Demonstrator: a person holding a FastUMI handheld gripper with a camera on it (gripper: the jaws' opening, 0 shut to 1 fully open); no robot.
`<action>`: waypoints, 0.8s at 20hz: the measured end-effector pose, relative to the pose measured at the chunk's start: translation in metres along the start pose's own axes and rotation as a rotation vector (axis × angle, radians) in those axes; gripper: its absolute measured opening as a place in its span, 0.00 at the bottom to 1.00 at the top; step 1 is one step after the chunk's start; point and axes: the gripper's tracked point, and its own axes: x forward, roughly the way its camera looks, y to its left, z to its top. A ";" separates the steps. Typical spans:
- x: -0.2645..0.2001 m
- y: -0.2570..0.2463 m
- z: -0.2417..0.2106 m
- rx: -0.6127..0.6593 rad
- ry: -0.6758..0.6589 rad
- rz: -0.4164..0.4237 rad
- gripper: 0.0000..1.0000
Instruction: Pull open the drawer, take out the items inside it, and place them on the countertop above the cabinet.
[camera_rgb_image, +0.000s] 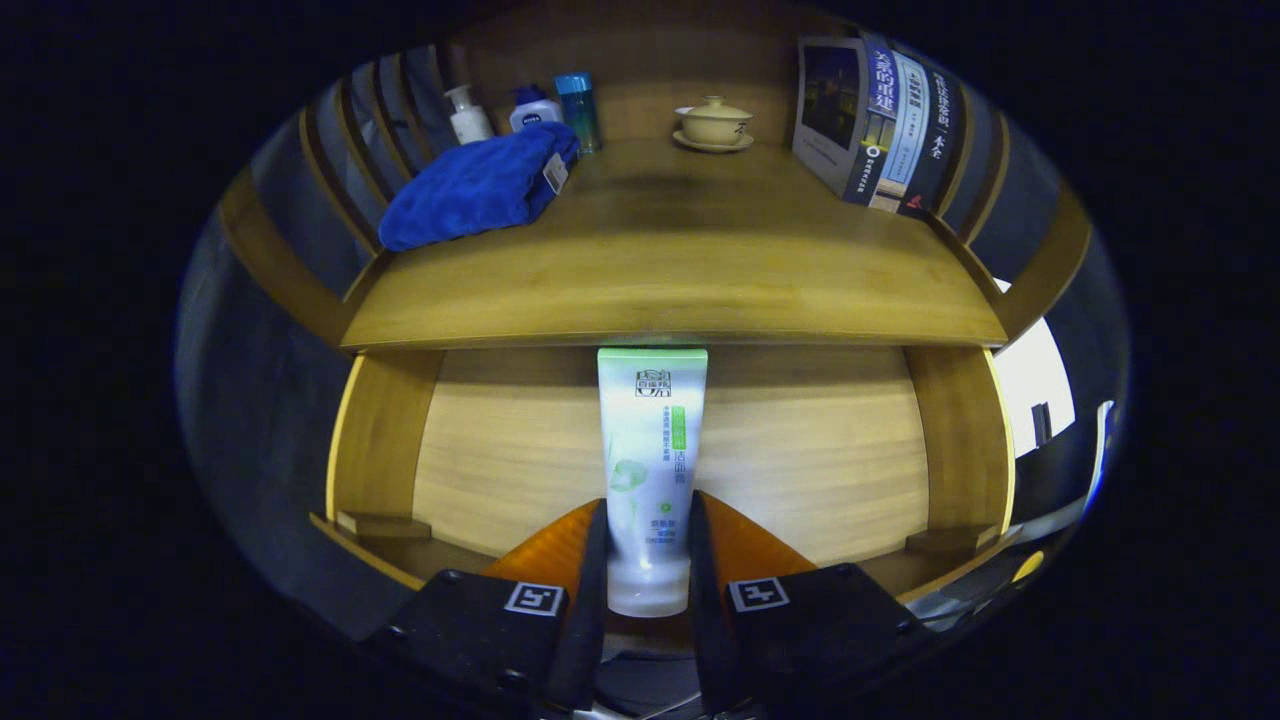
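Note:
A white tube with a green end (650, 450) stands lengthwise between my two fingers, and my gripper (648, 545) is shut on its lower half. The tube points forward over the open wooden drawer (500, 450), its green end reaching the front edge of the countertop (680, 290). The drawer floor around the tube shows bare wood.
On the countertop lie a folded blue towel (475, 185) at the back left, three bottles (530, 110) behind it, a lidded cup on a saucer (713, 123) at the back middle, and upright books (880, 120) at the right. Wooden slats close both sides.

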 end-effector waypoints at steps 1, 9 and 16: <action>-0.007 -0.002 0.000 -0.001 -0.013 -0.001 0.46; -0.053 -0.005 0.016 -0.025 -0.105 0.006 0.46; -0.040 -0.007 0.079 -0.031 -0.154 -0.026 0.46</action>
